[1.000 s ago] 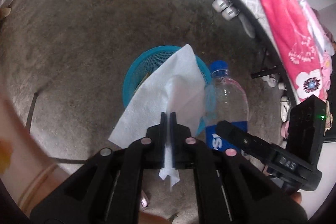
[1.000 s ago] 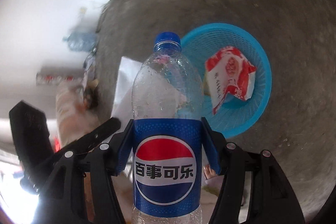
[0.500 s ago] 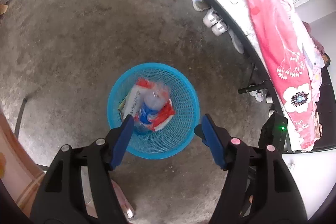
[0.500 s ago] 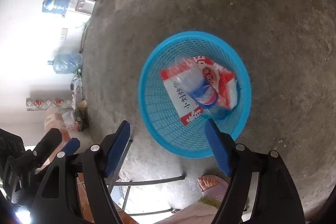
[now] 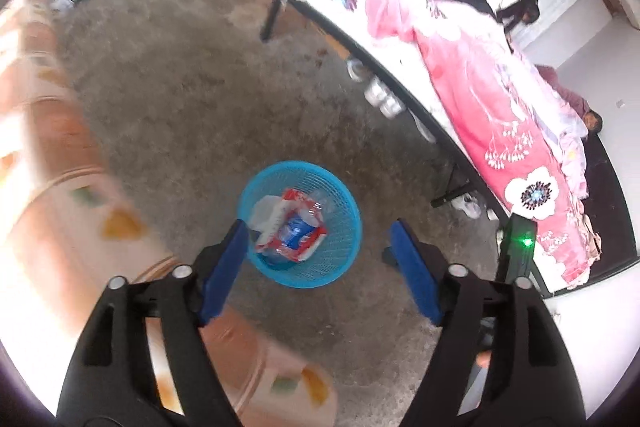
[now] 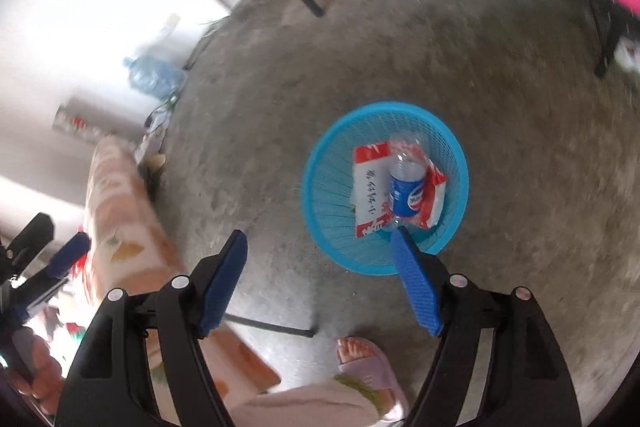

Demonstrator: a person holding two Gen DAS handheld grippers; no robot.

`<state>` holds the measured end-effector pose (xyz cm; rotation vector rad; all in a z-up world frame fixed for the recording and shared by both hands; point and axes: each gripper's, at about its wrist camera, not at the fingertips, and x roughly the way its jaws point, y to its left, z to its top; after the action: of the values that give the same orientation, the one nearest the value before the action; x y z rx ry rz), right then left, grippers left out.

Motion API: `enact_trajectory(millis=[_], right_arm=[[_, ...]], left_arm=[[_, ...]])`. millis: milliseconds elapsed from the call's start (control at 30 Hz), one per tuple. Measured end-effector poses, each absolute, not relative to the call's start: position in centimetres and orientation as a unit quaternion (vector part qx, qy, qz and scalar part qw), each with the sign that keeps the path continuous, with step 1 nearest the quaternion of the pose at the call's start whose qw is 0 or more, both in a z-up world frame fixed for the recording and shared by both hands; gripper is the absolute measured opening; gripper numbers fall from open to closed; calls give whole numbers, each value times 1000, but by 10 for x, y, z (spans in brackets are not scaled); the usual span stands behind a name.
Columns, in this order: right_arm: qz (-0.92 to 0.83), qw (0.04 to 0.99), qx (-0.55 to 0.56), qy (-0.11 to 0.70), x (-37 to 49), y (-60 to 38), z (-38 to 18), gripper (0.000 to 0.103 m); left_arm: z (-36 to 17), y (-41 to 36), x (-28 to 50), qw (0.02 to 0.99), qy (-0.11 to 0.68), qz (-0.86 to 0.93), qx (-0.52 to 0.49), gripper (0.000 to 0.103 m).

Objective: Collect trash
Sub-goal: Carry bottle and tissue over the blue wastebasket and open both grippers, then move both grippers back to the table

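A blue mesh basket [image 5: 344, 239] stands on the concrete floor; it also shows in the right wrist view [image 6: 320, 211]. Inside it lie a Pepsi bottle [image 5: 294, 229] [image 6: 406, 193], a red and white wrapper [image 5: 312, 245] [image 6: 370, 187] and a white tissue [image 5: 264, 209]. My left gripper [image 5: 318, 267] is open and empty, high above the basket. My right gripper [image 6: 320, 277] is open and empty, high above the floor just left of the basket.
A bed with pink and white bedding [image 5: 480, 99] runs along the right, with shoes [image 5: 380, 95] under its edge. Water jugs [image 6: 154, 73] stand by the far wall. A person's patterned trouser leg [image 5: 60, 187] and a slippered foot [image 6: 362, 363] are close below.
One second ago my left gripper held the tissue and my right held the Pepsi bottle; both were let go into the basket. Both grippers have since risen away from it.
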<state>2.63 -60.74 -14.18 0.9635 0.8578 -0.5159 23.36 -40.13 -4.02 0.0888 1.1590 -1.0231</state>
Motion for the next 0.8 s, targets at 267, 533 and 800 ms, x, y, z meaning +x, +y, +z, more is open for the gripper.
enact_trajectory(millis=[267,533,800], right_arm=[[-172,829,350,400,41,-544,-69,79],[-71,870,260,413,86,-459,-12,79],[93,879,176,433,156,-329,9,79]], left_arm=[[22,-251,224,793,458,-401,1,77],[35,-89,225,859,424,-283,-57,77],[23,45,228,893,403,-156,-130,77]])
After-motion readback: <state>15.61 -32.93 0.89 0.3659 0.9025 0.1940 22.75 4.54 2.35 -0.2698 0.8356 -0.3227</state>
